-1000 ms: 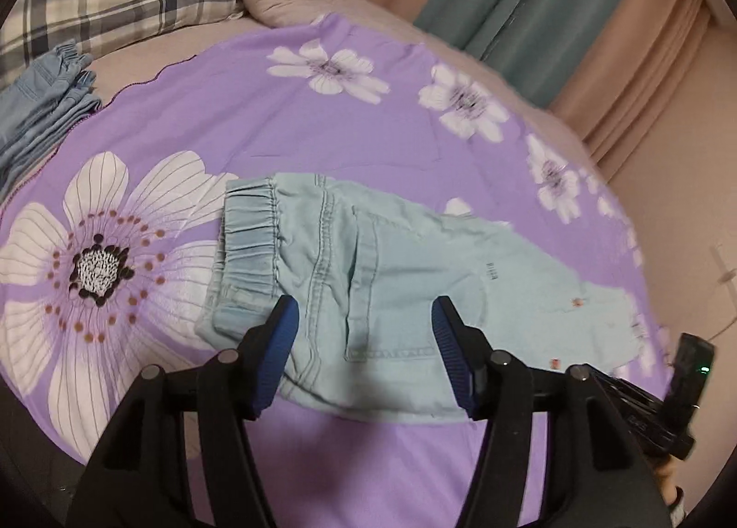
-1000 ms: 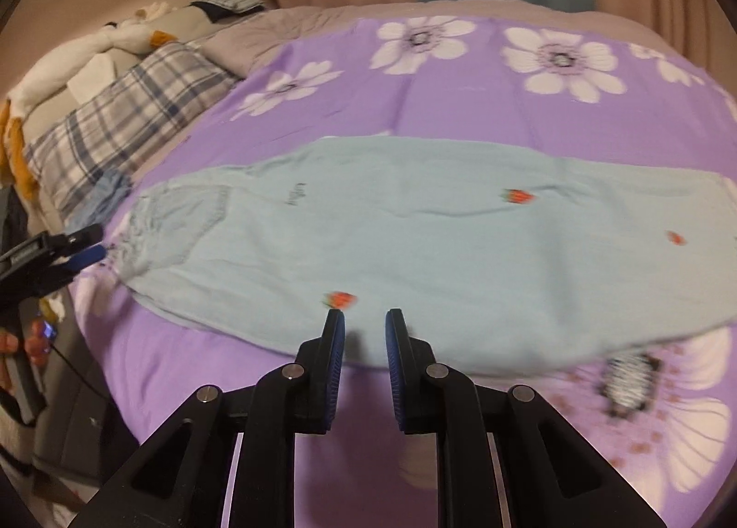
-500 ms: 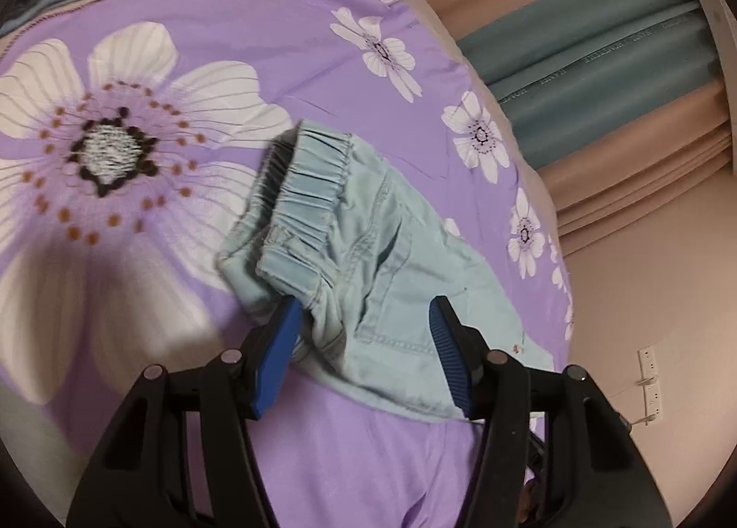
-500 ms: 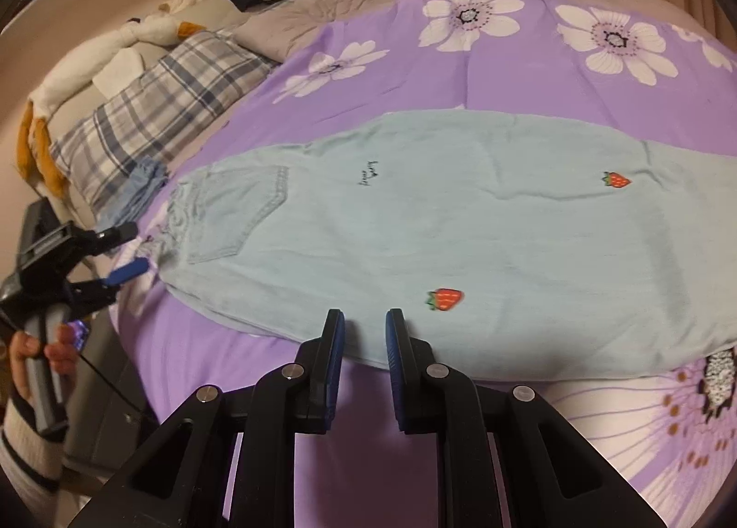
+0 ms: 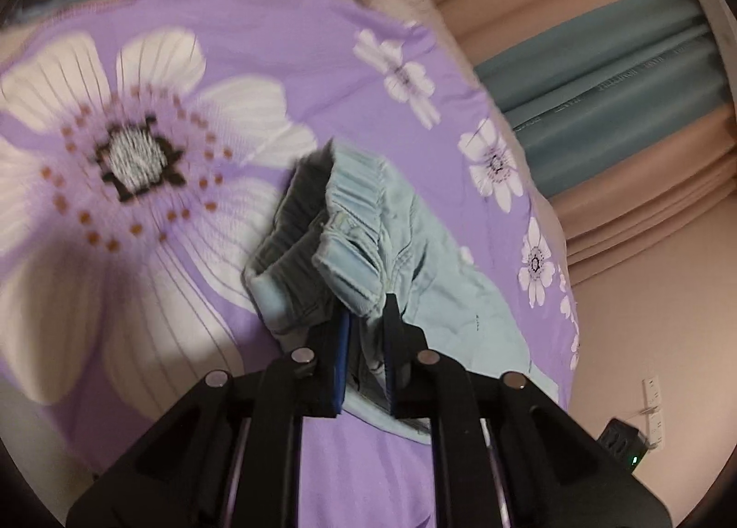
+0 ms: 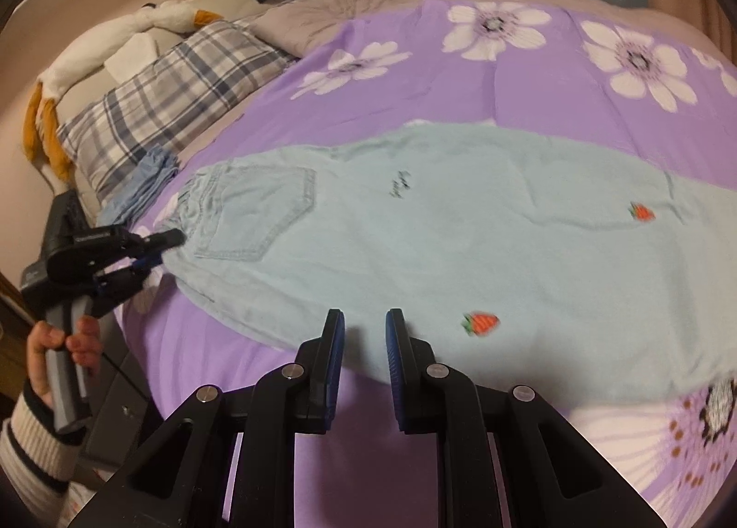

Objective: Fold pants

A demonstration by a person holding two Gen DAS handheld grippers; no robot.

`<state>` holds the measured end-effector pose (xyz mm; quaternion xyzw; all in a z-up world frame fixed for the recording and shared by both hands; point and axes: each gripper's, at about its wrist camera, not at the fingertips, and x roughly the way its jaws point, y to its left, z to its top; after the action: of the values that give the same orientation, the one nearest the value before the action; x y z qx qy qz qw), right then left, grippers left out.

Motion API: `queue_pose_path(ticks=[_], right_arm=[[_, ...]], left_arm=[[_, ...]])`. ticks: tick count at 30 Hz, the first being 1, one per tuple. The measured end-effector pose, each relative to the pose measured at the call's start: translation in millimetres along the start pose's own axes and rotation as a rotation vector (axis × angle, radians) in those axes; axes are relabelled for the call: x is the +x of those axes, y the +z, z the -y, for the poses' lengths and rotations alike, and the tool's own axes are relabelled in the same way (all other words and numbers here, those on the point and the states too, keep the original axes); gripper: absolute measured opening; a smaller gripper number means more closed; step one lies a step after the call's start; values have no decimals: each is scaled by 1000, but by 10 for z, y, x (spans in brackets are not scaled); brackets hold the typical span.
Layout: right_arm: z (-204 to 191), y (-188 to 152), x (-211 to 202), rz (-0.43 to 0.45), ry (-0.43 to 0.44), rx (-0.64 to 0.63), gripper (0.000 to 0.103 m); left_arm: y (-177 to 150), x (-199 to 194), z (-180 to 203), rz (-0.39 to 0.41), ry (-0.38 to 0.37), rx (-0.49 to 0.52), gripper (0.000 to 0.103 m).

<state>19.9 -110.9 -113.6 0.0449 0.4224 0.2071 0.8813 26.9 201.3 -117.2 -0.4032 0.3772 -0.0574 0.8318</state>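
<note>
Light blue pants (image 6: 460, 242) with strawberry patches lie flat across the purple flowered bedspread (image 6: 529, 81), folded lengthwise, waistband to the left. In the left wrist view my left gripper (image 5: 366, 321) is shut on the waistband corner of the pants (image 5: 354, 229), which bunches up between its fingers. It also shows in the right wrist view (image 6: 156, 247) at the waistband. My right gripper (image 6: 365, 321) has its jaws nearly closed with a narrow gap, empty, just over the near edge of the pants.
A plaid pillow (image 6: 175, 90) and a folded blue garment (image 6: 138, 192) lie at the bed's left. White and orange bedding (image 6: 92, 54) is piled behind. Curtains (image 5: 599, 81) hang beyond the bed. A power strip (image 5: 622, 436) lies by the wall.
My left gripper has closed onto the waistband corner, which now bunches between its fingers. My right gripper stayed over the near edge of the pants with the same narrow gap.
</note>
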Motion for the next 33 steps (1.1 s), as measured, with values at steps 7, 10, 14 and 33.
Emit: queue_pose_path(ticks=[7, 10, 14, 33], right_arm=[[-69, -126, 342, -85, 12, -26, 17], [-34, -107, 242, -83, 42, -20, 17], [215, -69, -52, -28, 2, 7, 20], [2441, -583, -1071, 208, -49, 593, 30]], left_arm=[[-156, 141, -175, -68, 160, 23, 21], [-136, 80, -129, -66, 211, 59, 36], [-138, -120, 78, -19, 284, 174, 43], [-1039, 1351, 1216, -330, 114, 507, 32]])
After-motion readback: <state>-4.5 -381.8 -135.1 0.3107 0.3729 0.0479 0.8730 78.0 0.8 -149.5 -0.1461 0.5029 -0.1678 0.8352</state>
